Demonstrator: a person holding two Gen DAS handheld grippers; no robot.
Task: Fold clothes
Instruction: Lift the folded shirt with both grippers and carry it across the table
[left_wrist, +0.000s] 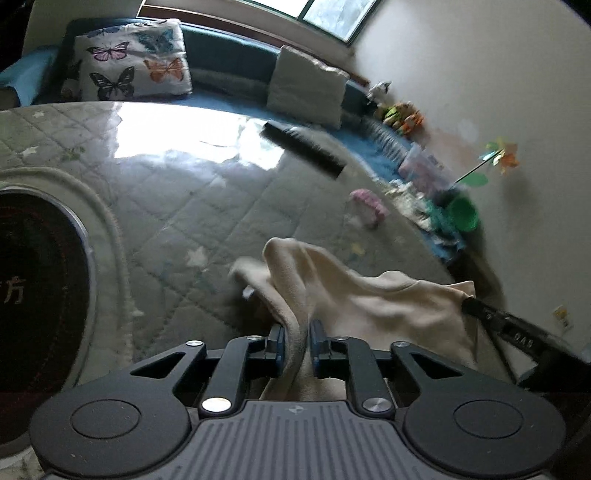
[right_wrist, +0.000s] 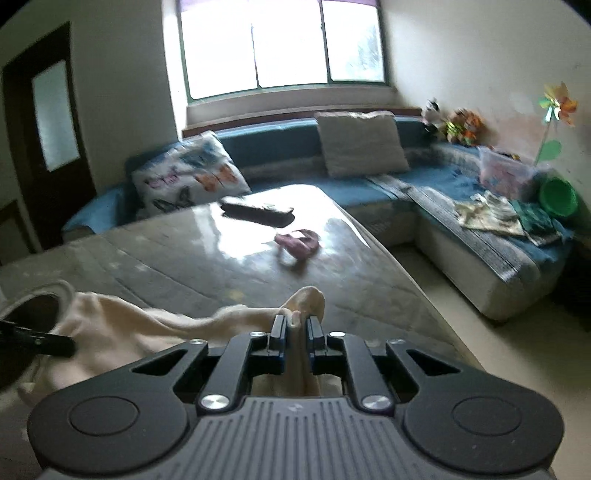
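While our left gripper (left_wrist: 295, 339) and right gripper (right_wrist: 295, 334) each pinch an edge of the cream garment (left_wrist: 369, 295), slung between them above the quilted table (left_wrist: 184, 206), we should keep both corners level and taut.
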